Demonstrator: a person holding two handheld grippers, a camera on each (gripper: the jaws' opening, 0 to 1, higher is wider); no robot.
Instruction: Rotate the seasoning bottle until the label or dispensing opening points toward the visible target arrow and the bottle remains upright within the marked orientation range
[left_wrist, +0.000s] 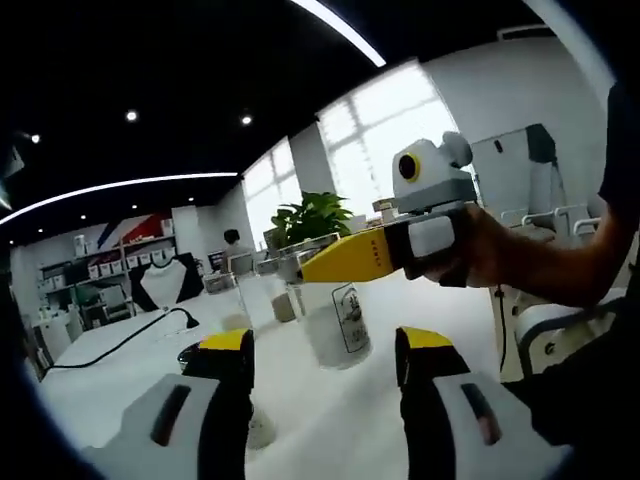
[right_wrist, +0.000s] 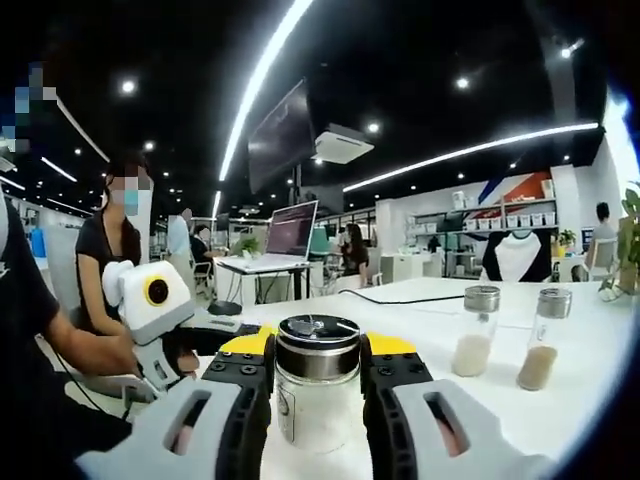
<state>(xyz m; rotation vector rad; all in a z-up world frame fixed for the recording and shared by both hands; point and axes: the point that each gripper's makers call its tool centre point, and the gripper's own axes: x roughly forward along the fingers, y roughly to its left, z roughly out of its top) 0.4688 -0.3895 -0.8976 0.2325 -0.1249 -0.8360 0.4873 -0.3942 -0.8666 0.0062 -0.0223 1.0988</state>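
While the person stands at the white table (right_wrist: 590, 350), the right gripper (right_wrist: 316, 375) has its yellow-tipped jaws closed around the seasoning bottle (right_wrist: 315, 395), one on each side just under the dark metal cap (right_wrist: 318, 345). From the left gripper view that same gripper reaches in from the right, held in the person's hand (left_wrist: 480, 250), its yellow jaw meeting the top of the bottle, whose label (left_wrist: 350, 315) faces partly toward the left camera. The bottle stands upright on the table, pale contents inside.

The left gripper (left_wrist: 325, 355) hovers short of the bottle with its jaws spread wide and nothing between them.

Further out, two smaller shaker jars (right_wrist: 475, 330) stand together to the right, well apart from the held bottle. A black cable (right_wrist: 420, 297) runs across the table behind them. I can make out no target arrow or orientation marks on the tabletop from either view.

The risk, as I judge it, lies in the high grip: turning the bottle from near its cap could tip it off its base if the hand rolls instead of twisting about the upright axis. With the arrow unseen, the turn could also overshoot.
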